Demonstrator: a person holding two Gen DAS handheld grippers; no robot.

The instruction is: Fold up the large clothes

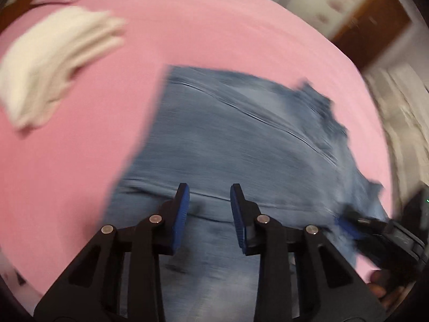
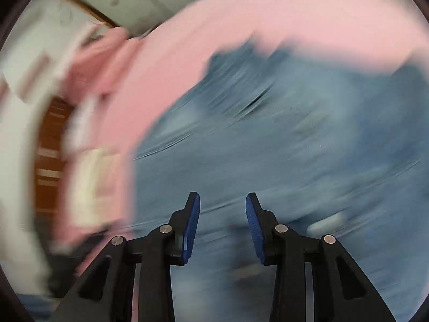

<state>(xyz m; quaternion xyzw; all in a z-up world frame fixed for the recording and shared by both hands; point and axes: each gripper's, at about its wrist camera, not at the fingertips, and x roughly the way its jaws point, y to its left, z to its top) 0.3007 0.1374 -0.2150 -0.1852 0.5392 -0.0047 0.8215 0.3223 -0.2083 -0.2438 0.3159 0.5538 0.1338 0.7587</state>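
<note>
Jeans (image 1: 228, 139) lie on pink sheet (image 1: 80, 161); left tool (image 1: 210, 206) and right tool (image 2: 222, 214) gape, empty.

A bed with a pink sheet (image 1: 214, 40) fills the view. A cream folded cloth (image 1: 53, 64) lies on it. Behind stands a brown wooden door (image 1: 375, 21).

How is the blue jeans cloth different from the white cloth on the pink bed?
The jeans are blue denim; the white cloth is cream. The jeans are spread out wide and look bigger in the left wrist view; the white cloth sits in a smaller bunched heap. The jeans lie right below the left gripper, whose jaws stand apart with nothing pinched; the white cloth lies farther off. Both rest on the pink bed.
</note>
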